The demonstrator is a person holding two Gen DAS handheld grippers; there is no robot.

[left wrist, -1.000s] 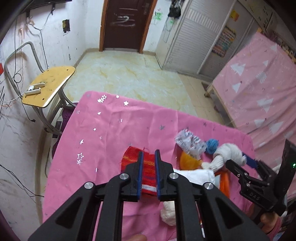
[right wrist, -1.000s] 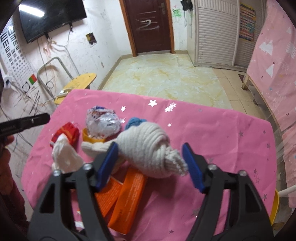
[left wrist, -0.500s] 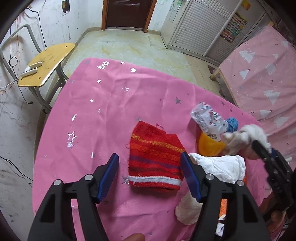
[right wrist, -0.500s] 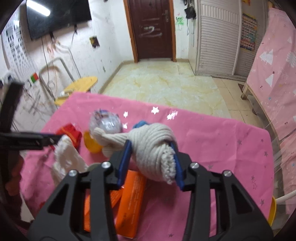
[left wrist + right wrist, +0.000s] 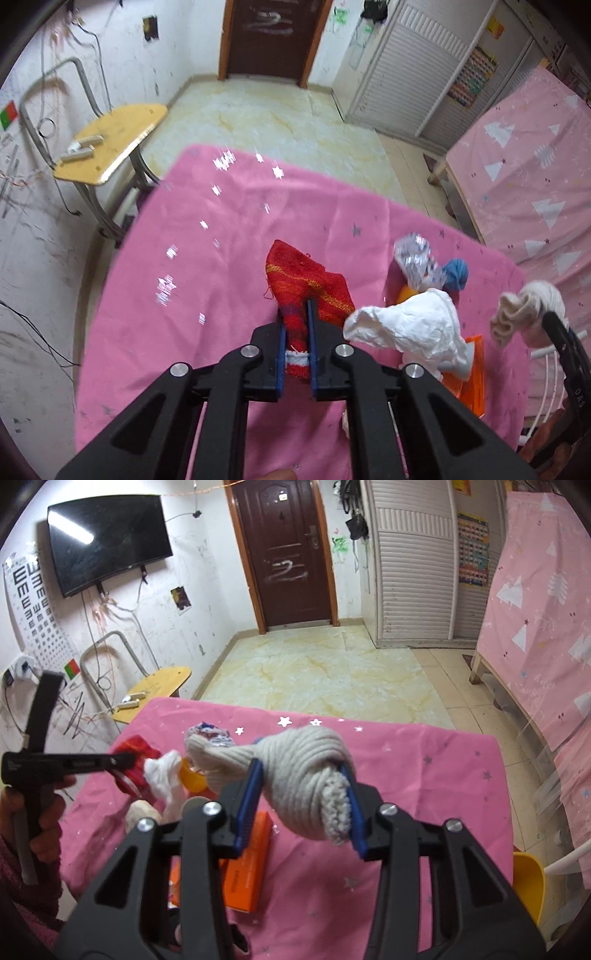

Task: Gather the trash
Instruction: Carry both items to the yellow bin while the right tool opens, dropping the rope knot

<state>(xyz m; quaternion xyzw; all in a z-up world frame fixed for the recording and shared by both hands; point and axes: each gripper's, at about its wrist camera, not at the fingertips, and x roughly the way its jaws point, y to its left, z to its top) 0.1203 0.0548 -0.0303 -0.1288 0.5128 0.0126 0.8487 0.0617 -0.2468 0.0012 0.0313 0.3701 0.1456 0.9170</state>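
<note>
Covering table: pink starred cloth (image 5: 229, 236) | tiled floor (image 5: 317, 672) | left gripper (image 5: 296, 334) jaws clamp red cloth (image 5: 306, 280) | right gripper (image 5: 303, 794) jaws clamp knotted sock (image 5: 306, 768)

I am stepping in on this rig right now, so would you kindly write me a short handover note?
Left gripper: shut on the red knitted cloth, lifting its near end off the pink tablecloth.
Right gripper: shut on the knotted cream sock, held above the table.
On the table: white crumpled paper, foil wrapper, blue yarn ball, orange box.
Done: two items grasped.
Left: no trash bin shows in either view; drop both somewhere suitable, then collect the rest.
</note>
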